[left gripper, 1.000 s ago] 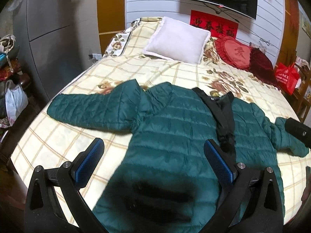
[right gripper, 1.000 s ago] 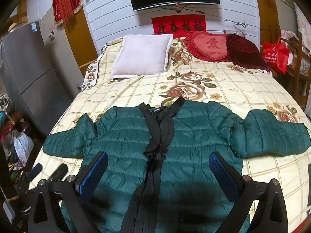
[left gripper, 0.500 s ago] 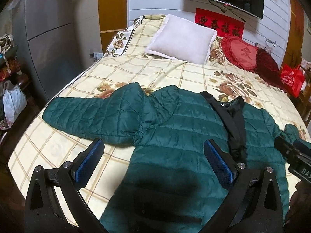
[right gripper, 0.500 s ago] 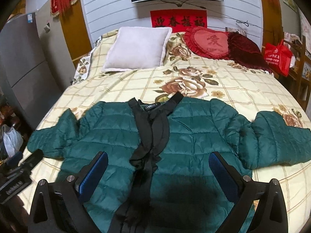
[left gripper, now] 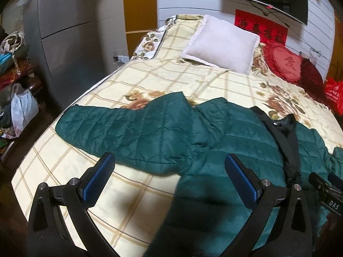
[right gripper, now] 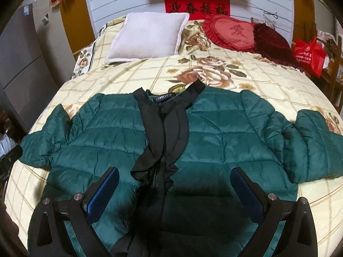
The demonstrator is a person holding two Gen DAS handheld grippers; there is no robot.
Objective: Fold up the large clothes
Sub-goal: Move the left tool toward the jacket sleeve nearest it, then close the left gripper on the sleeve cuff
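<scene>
A dark green quilted jacket (right gripper: pixel 214 132) with a black collar and front placket (right gripper: pixel 163 128) lies spread face up on the bed, both sleeves out to the sides. In the left wrist view its left sleeve (left gripper: pixel 120 128) stretches toward the bed's left edge. My left gripper (left gripper: pixel 171 177) is open and empty, hovering above the armpit area where sleeve meets body. My right gripper (right gripper: pixel 174 186) is open and empty above the jacket's lower front. Part of the right gripper shows at the right edge of the left wrist view (left gripper: pixel 325 190).
The bed (right gripper: pixel 268 79) has a yellow checked floral cover. A white pillow (right gripper: pixel 148 36) and red heart cushions (right gripper: pixel 233 32) lie at the head. A grey cabinet (left gripper: pixel 64 32) and cluttered bags (left gripper: pixel 19 107) stand left of the bed. A red bag (right gripper: pixel 308 55) is at right.
My left gripper has moved left toward the left sleeve. My right gripper has moved forward and lower over the jacket front. Both stay open. The jacket has not moved.
</scene>
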